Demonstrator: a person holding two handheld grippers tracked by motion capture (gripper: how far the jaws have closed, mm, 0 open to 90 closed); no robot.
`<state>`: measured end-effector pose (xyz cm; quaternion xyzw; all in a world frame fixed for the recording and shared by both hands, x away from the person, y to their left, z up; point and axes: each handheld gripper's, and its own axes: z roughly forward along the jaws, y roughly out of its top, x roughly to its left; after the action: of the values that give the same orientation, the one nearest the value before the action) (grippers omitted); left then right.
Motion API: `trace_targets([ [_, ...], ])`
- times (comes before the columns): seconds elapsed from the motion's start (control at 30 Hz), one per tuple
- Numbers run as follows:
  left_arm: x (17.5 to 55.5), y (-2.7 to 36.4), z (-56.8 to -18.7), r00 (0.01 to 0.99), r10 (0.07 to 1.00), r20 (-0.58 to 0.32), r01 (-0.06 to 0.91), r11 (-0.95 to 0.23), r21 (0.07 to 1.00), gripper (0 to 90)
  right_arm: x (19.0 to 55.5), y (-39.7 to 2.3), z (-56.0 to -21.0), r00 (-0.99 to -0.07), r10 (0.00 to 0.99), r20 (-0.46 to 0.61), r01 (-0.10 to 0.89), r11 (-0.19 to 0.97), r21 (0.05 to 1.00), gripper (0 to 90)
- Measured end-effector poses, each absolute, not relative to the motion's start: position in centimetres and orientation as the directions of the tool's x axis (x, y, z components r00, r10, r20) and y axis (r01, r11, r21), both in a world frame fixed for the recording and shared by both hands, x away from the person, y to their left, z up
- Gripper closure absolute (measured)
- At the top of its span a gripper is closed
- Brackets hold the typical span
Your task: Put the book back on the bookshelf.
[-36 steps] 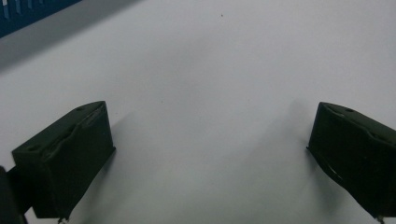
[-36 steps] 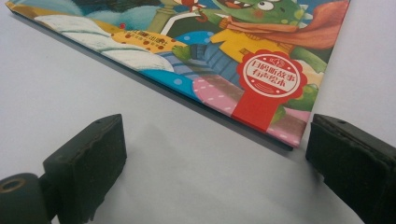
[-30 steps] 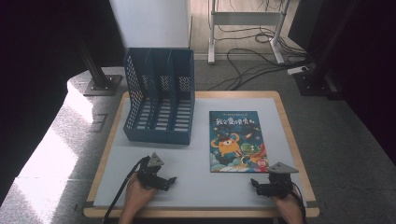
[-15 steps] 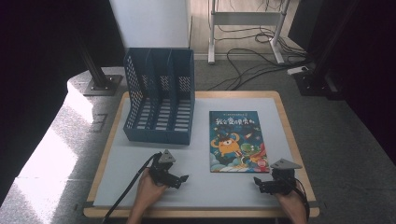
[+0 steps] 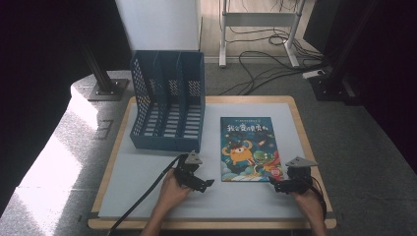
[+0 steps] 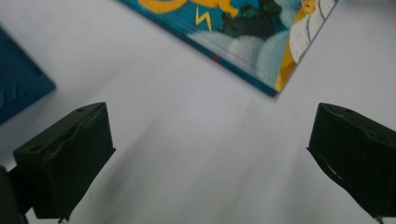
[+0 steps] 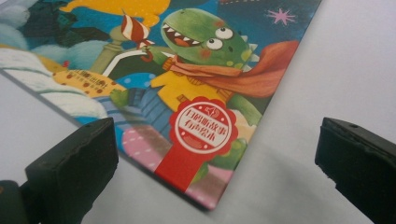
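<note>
Flat colourful picture book (image 5: 248, 148) lies on the white worktop (image 5: 147, 191), beside a blue plastic file rack (image 5: 168, 104). Left tool (image 5: 206, 183) is spread, empty, near the book's near-left corner. Right tool (image 5: 273, 184) is spread, straddling its near-right corner without contact.

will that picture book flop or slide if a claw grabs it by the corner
The book lies flat and looks thin in the right gripper view, so it would likely sag when lifted by one corner. Its cover seems glossy and the table smooth, so a push would probably slide it. It won't roll or tip, and getting under its edge may be awkward.
</note>
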<state>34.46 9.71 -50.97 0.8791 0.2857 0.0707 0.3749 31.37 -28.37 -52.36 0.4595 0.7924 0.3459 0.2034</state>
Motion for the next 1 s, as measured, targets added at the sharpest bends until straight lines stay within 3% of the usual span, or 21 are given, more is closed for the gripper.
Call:
trace_targets([
  [0.17, 35.6, 8.0, -51.0, 0.836, 0.545, -0.069, 0.438, -0.584, 0.684, 0.0, 32.5, -28.5, -52.4, -0.491, 0.871, 0.002, 0.597, 0.334, 0.729, 0.0],
  [0.63, 38.7, 6.1, -52.7, 0.794, 0.593, -0.132, 0.509, -0.531, 0.677, 0.0, 36.4, -27.9, -53.2, -0.517, 0.853, 0.072, 0.61, 0.308, 0.73, 0.0],
  [0.73, 38.9, 5.3, -52.7, 0.805, 0.587, -0.091, 0.484, -0.559, 0.673, 0.0, 37.3, -27.3, -53.5, -0.536, 0.839, 0.098, 0.607, 0.303, 0.735, 0.0],
  [1.0, 38.9, 4.0, -52.8, 0.831, 0.549, -0.093, 0.457, -0.577, 0.677, 0.0, 37.5, -27.1, -53.5, -0.533, 0.841, 0.095, 0.605, 0.301, 0.737, 0.0],
])
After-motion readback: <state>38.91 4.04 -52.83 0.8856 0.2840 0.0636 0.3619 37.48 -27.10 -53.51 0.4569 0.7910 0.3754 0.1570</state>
